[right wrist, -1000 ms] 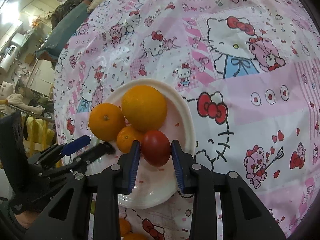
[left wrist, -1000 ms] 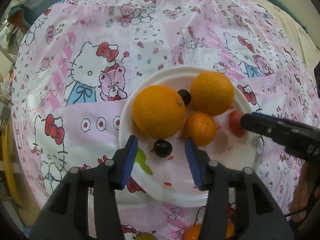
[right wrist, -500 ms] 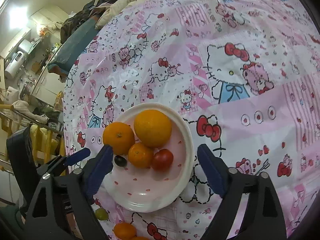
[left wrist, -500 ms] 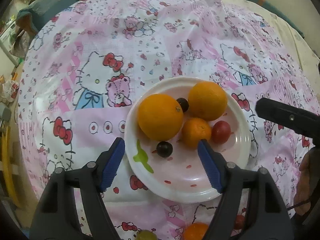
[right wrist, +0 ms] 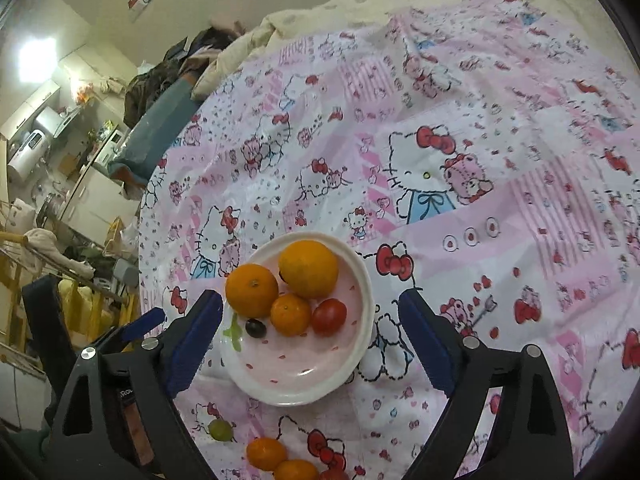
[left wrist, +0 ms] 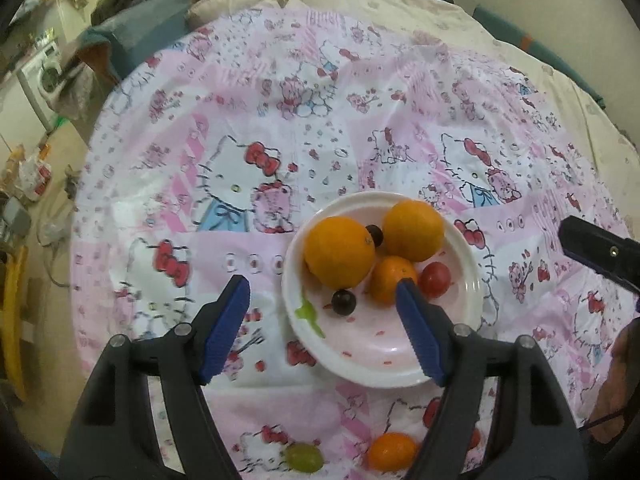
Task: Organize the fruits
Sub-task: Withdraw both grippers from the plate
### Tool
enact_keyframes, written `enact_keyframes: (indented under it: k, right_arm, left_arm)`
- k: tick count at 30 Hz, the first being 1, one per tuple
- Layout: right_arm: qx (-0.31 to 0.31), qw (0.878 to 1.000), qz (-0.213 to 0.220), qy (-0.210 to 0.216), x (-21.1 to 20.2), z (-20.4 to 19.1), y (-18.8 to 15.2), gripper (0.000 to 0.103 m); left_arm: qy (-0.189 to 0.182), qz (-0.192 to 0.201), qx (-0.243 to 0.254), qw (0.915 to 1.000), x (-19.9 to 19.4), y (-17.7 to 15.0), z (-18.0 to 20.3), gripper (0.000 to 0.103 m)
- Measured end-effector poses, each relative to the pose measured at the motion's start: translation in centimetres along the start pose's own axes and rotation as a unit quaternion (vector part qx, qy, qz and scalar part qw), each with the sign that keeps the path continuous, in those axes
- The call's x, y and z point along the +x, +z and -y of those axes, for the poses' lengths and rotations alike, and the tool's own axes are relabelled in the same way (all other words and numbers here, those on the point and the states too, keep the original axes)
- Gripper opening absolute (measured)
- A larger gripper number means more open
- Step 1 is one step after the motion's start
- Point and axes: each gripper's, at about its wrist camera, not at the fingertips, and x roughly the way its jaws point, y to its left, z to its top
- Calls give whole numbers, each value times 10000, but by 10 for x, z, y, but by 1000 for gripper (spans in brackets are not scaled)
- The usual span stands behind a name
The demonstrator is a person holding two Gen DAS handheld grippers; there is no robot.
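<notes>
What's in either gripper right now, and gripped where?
Nothing. The left gripper and right gripper both have jaws that have just been opening, empty above the plate. The tomato and dark grape lie loose on it.

- Tablecloth (left wrist: 280, 128): pink and white patchwork with cartoon cats, red bows.
- Plate (right wrist: 344, 376): white with pale pink centre, red flecks, green mark at 9 o'clock.
- Oranges (right wrist: 308, 269): bright orange.
- Tomato (right wrist: 329, 317): red.
- Grape (right wrist: 255, 328): near black.
- Gripper pads (left wrist: 226, 320): blue on black.
</notes>
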Motion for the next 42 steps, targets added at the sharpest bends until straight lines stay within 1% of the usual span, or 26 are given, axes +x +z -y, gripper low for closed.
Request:
enact_keyframes:
  k: [1,2,3,5,9,15,20,23,26,29,32,35,37,40,41,42]
  right_arm:
    - [-39,10000,21,-10,-5,-2,-2,92]
    - [-77,10000,27,-28,-9,-4,-5,92]
    - [-83,9999,36,-43,-13,-5,-7,92]
    - [-68,9999,53,-95,-19,-7,-14,92]
    - [-59,9999,39,-132,-28,-9,-24,92]
    - [-64,9999,32,-90,-48,-13,-40,92]
    - [-38,10000,-66,-60,-57,-10,-60,92]
    - [-14,9999,-130,-82,-56,-5,-75,92]
    - [83,9996,-258,-106,-51,0,-87,92]
    - [26,9995,-273,-137,-49,0,-95,92]
    - [-71,9979,-578,-271,-35,2,-103,92]
    - [-281,9929,-1102,-354,-15,2,-114,91]
    - [-529,9878,-1410,-402,-3,-3,-123,87]
    - [-711,9821,-1705,-359,8,-11,-132,76]
    - [-882,9783,-1829,-412,12,-14,-136,70]
    - [-1020,9752,-1901,-485,14,-17,-140,69]
  left_arm:
    - [26,61,6,10000,-7,-1,-1,72]
    - [21,107,-21,9999,-12,-1,-3,75]
    - [24,141,-65,9999,-16,-3,-6,82]
    - [20,171,-145,9997,-22,-7,-12,89]
    - [-3,122,-301,9995,-31,-17,-23,89]
    - [7,364,-263,9990,-60,-34,-31,89]
    - [-116,462,-360,9982,-76,-50,-35,89]
    - [-148,458,-339,9983,-79,-58,-34,89]
    - [-198,462,-461,9977,-77,-65,-35,89]
    - [-136,378,-569,9976,-70,-70,-38,89]
    - [-38,259,-644,9976,-62,-73,-40,89]
    - [-54,135,-714,9973,-58,-73,-43,89]
    - [-34,87,-757,9971,-57,-73,-45,89]
    - [-39,75,-745,9972,-57,-74,-45,89]
    - [-47,69,-729,9973,-57,-74,-45,89]
    - [-49,55,-714,9974,-57,-74,-46,89]
